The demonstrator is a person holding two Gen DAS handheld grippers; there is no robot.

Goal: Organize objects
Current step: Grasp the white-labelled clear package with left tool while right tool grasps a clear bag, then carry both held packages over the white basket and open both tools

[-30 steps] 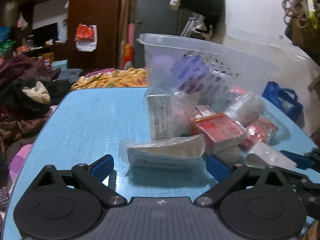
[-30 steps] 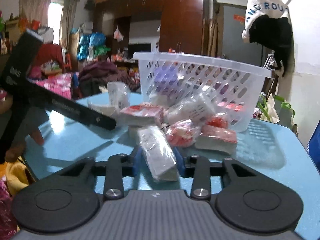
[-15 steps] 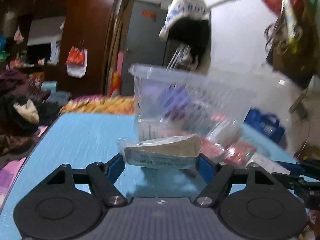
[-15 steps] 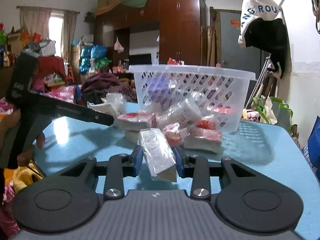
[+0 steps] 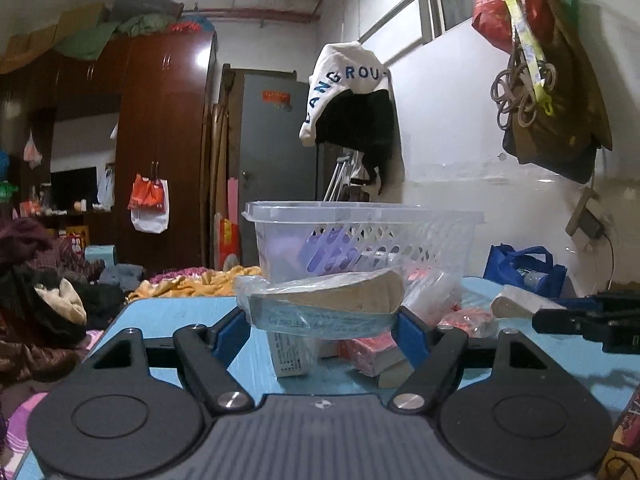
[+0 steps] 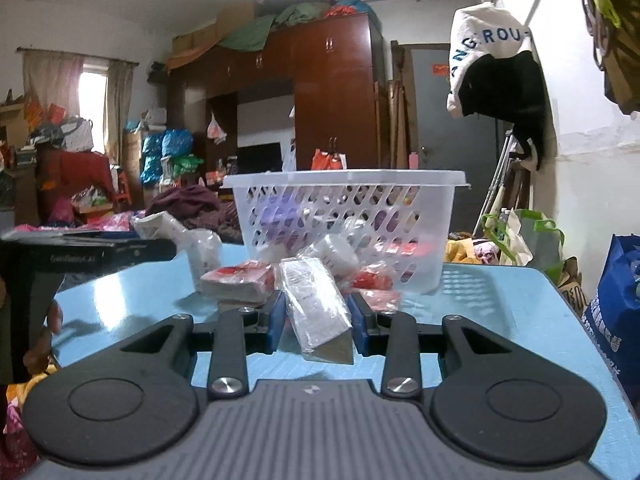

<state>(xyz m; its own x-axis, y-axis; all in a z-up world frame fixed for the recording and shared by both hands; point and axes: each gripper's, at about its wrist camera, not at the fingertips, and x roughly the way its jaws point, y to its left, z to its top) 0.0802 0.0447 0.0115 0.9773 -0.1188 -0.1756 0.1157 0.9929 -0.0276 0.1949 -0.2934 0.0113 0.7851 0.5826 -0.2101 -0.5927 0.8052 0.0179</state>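
My left gripper [image 5: 320, 322] is shut on a flat plastic-wrapped packet [image 5: 324, 300] with a beige top and a printed label, held level above the blue table [image 5: 176, 316]. My right gripper [image 6: 318, 316] is shut on a clear-wrapped white packet [image 6: 316, 304] that points forward, just above the table [image 6: 500, 312]. Straight ahead of both stands a white perforated basket [image 5: 360, 214] [image 6: 344, 178] with purple and red items inside. A pile of red and white packets [image 5: 368, 350] [image 6: 240, 280] lies in front of it.
The left tool's black body [image 6: 80, 254] and a hand [image 6: 52, 316] fill the left edge of the right wrist view. The right tool [image 5: 580, 316] shows at the right of the left wrist view. A blue bag [image 5: 524, 270] stands beyond the table's right side. Heaps of clothes [image 5: 40, 300] lie left.
My left gripper closed on the flat packet, lifted it off the table and tipped upward. My right gripper raised its packet a little and came nearer the basket.
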